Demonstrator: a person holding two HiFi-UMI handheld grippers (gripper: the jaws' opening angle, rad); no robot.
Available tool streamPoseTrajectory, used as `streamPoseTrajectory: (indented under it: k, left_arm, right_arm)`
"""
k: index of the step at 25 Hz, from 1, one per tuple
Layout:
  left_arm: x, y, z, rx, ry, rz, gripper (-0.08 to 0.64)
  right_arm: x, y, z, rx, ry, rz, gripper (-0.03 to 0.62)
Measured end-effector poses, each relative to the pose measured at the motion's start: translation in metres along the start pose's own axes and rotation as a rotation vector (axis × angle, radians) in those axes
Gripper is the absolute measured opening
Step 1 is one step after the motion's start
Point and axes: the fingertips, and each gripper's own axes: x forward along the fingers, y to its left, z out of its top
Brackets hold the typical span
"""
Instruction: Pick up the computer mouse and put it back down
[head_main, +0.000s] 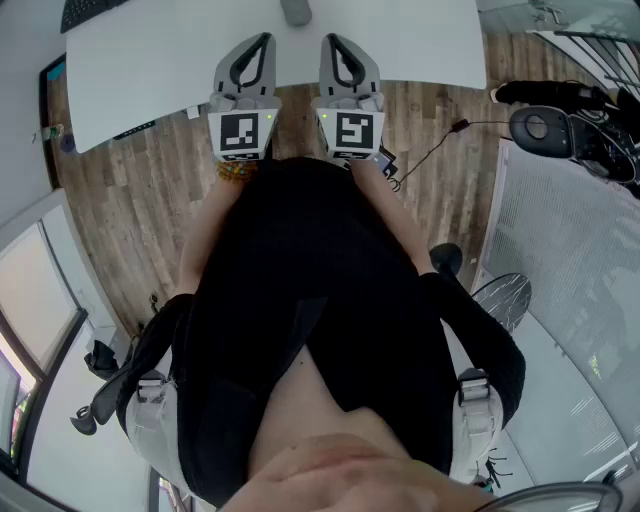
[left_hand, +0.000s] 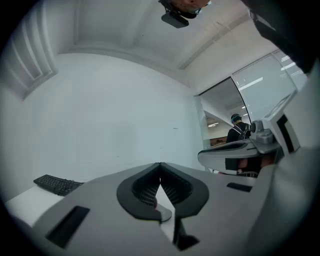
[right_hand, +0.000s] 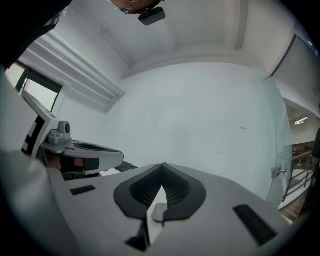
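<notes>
Jaws: left gripper (head_main: 264, 40), right gripper (head_main: 331, 41) pinched together (empty) | mouse (head_main: 296, 10) on table (head_main: 150, 60) ahead

Left tool (left_hand: 160, 166) level above a white surface (left_hand: 22, 206), tips pressed together.
A black keyboard (left_hand: 57, 184) lies far left. A grey mouse (left_hand: 163, 215) shows through the gap below the tips, and the right tool (left_hand: 220, 156) sits alongside.

mouse (head_main: 295, 10): on table (head_main: 420, 40), ahead between left tool (head_main: 262, 40) and right tool (head_main: 333, 42) | keyboard (head_main: 95, 10): table's far left
</notes>
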Motion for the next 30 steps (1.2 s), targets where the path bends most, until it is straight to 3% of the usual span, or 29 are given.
streamPoseTrajectory:
  k: [11,30]
  left_arm:
    - [0.021,0.022,-0.007,-0.021,-0.005,-0.015,0.012]
    - [0.076,0.085,-0.012,-0.031,-0.015,-0.136,0.012]
  right_arm:
    - [0.03,0.005,-0.008,0.039,0.018,0.026,0.031]
    - [0.105,-0.003,-0.013,0.026,0.061,-0.118,0.031]
